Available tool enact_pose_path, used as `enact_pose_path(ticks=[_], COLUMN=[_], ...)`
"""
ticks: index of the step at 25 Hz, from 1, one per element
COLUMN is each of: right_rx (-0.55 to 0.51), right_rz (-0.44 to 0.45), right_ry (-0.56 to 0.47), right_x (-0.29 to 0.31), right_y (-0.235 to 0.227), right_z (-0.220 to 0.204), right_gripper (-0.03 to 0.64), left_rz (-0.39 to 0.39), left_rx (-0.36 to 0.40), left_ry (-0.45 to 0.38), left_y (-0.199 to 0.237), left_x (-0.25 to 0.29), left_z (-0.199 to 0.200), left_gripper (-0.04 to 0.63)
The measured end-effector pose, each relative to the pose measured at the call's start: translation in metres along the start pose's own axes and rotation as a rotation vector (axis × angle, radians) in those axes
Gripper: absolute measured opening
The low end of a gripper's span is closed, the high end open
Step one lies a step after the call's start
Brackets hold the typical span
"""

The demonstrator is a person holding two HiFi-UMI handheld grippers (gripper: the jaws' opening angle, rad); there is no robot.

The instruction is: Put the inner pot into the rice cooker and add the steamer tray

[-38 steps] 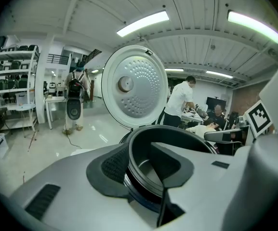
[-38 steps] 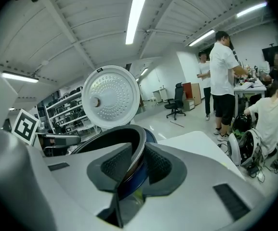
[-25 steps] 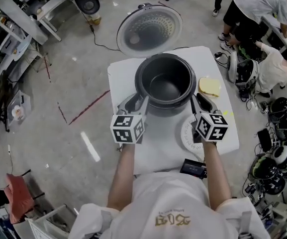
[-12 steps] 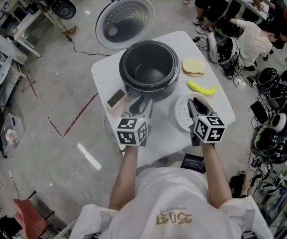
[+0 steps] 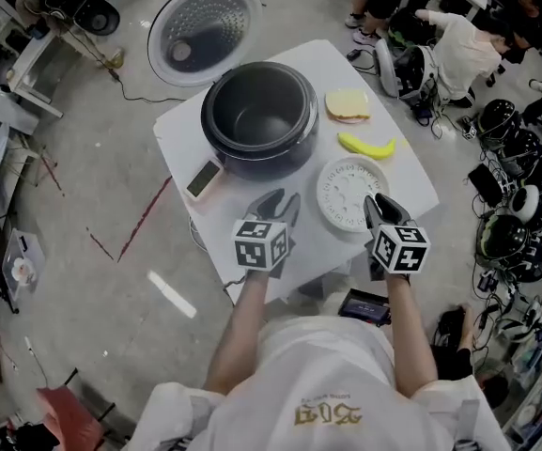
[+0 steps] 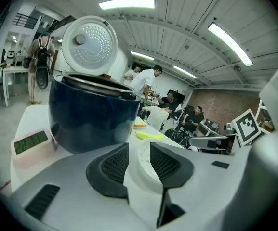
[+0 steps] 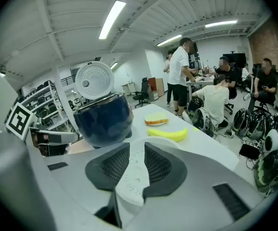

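Note:
The dark rice cooker (image 5: 256, 120) stands on the white table (image 5: 186, 130) with its inner pot (image 5: 252, 111) seated inside and its lid (image 5: 205, 28) swung open behind. The white perforated steamer tray (image 5: 350, 191) lies flat to the cooker's front right. My left gripper (image 5: 276, 205) hovers in front of the cooker, open and empty. My right gripper (image 5: 381, 207) is at the tray's near right edge; its jaws have just been opening, and nothing is pinched between them. Both gripper views show the tray (image 6: 144, 170) (image 7: 133, 177) through the gap between the jaws, with the cooker (image 6: 93, 117) (image 7: 102, 119) beyond.
A banana (image 5: 366, 145) and a sandwich (image 5: 348, 106) lie right of the cooker. A small display unit (image 5: 203, 178) sits at its front left. A dark device (image 5: 364, 305) hangs at the table's near edge. People and helmets crowd the right side.
Both grippers have drawn back from the cooker's rim toward me and sunk lower. The right one now sits at the steamer tray's near edge. The head camera has shifted.

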State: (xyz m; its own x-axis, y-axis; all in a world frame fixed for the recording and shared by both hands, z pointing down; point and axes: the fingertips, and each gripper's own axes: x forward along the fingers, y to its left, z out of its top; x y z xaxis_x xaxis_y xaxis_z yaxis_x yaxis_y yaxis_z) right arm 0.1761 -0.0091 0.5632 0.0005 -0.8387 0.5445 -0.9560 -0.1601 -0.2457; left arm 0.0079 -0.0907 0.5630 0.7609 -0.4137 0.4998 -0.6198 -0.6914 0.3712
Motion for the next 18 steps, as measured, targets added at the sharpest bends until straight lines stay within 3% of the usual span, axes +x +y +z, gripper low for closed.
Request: enact_pose_path(ticks=[9,18], right_rx=[-0.031,0.006], right_rz=[-0.029,0.061], right_ry=[0.148,0.258], right_x=[0.025,0.057], right_y=[-0.089,-0.130], right_z=[-0.042,-0.072], right_gripper=[0.121,0.155], left_rz=[0.027,0.113], left_rx=[-0.088,-0.212], left_ry=[0.134,0.206], left_y=[-0.012,-0.005], left_x=[0.071,0.115], left_z=[-0.044,-0.082], left_gripper=[0.176,0.196])
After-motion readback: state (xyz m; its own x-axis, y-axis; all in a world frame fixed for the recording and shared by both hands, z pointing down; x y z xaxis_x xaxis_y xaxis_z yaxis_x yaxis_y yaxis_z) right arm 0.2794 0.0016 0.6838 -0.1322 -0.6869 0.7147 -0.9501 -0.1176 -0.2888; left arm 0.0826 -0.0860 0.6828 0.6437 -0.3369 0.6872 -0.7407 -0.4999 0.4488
